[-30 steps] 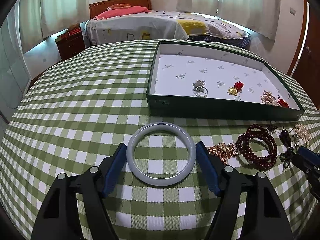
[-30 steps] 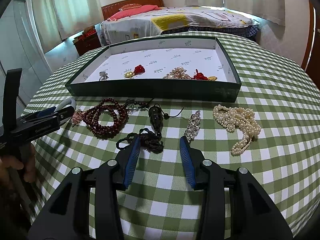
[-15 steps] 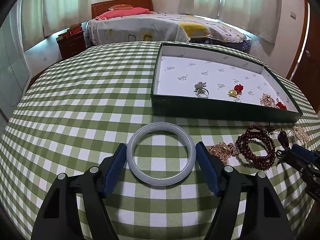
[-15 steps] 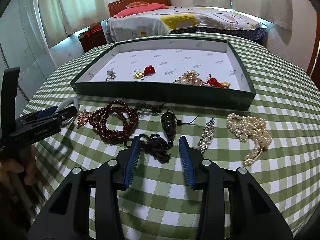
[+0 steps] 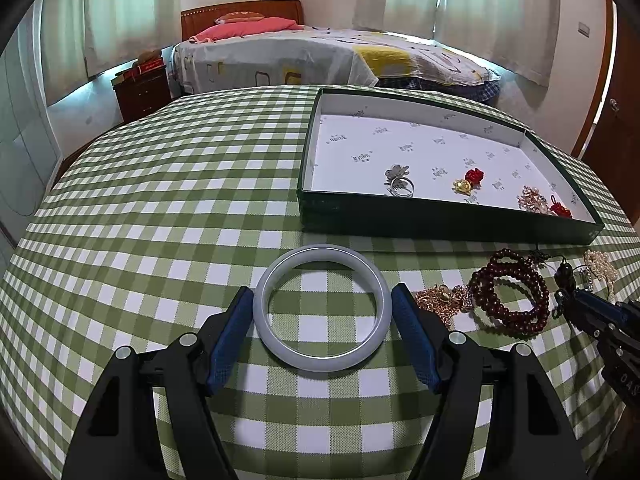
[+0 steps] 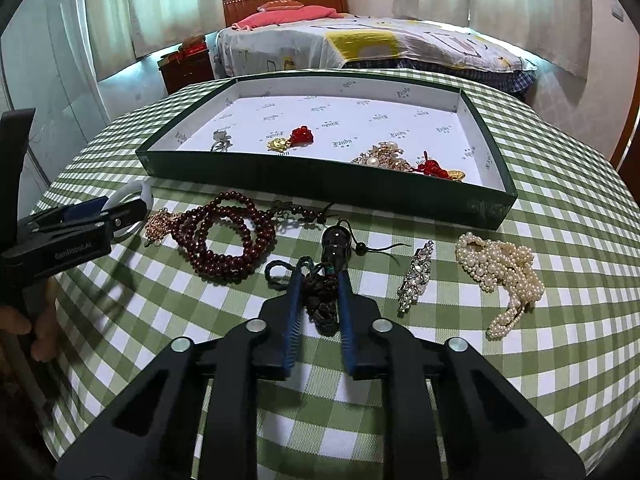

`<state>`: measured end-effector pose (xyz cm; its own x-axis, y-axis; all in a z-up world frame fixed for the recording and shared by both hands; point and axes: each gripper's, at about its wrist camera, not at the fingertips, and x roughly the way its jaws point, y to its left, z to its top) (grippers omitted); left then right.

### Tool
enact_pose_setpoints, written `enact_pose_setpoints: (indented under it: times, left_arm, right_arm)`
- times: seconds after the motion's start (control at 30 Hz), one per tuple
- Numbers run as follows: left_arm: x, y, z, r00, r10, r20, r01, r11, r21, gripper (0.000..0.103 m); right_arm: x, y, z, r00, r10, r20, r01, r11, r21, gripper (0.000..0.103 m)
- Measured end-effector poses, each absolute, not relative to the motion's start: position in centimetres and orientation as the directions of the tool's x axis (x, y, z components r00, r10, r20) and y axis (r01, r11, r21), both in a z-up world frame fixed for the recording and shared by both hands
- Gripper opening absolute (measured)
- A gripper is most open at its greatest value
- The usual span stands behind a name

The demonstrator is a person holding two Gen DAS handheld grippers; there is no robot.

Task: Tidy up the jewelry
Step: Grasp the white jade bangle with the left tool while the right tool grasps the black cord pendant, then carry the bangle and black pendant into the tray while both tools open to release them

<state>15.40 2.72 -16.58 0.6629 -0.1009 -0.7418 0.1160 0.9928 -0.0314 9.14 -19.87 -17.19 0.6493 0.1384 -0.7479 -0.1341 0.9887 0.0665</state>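
Note:
My left gripper (image 5: 322, 296) is shut on a pale jade bangle (image 5: 322, 349), held across its width just above the checked cloth. The green tray (image 5: 440, 224) with a white lining lies ahead to the right and holds a ring (image 5: 398, 182) and several small ornaments. My right gripper (image 6: 320, 276) is closed around the dark knotted cord (image 6: 322, 300) of a black pendant (image 6: 337, 245) lying on the cloth. The tray (image 6: 320, 184) lies beyond it.
On the cloth before the tray lie a dark red bead string (image 6: 228, 240), a gold brooch (image 6: 158, 222), a crystal clip (image 6: 416, 276) and a pearl necklace (image 6: 500, 268). A bed stands behind the table.
My right gripper moved forward and closed its fingers around the pendant's knotted cord. My left gripper keeps hold of the bangle and has drifted slightly left.

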Motion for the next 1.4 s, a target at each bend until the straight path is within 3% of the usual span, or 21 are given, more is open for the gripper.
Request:
enact_pose_setpoints:
  times: [0.37, 0.8, 1.2, 1.4]
  left_arm:
    - [14.9, 2.8, -15.6, 0.679, -0.100, -0.728, 0.106, 0.994, -0.038, 0.068]
    - [14.6, 1.6, -10.8, 0.734, -0.167, -0.659, 0.143, 0.986, -0.089, 0.068]
    - [20.0, -1.6, -7.3, 0.785, -0.211, -0.582, 0.186, 0.977, -0.103, 0.068]
    - [24.4, -3.4, -7.9, 0.780, -0.202, -0.592, 0.189, 0.978, -0.084, 0.068]
  right_arm:
    - [8.3, -20.4, -15.0, 0.696, 0.153, -0.701, -0.128, 0.988, 0.088, 0.014]
    - [8.5, -21.6, -11.0, 0.759, 0.158, -0.631, -0.117, 0.987, 0.106, 0.013]
    - [14.9, -24.9, -6.5, 0.841, 0.116, -0.529, -0.075, 0.992, 0.098, 0.013]
    - [19.3, -26.5, -6.6, 0.848, 0.098, -0.521, -0.060, 0.994, 0.089, 0.013]
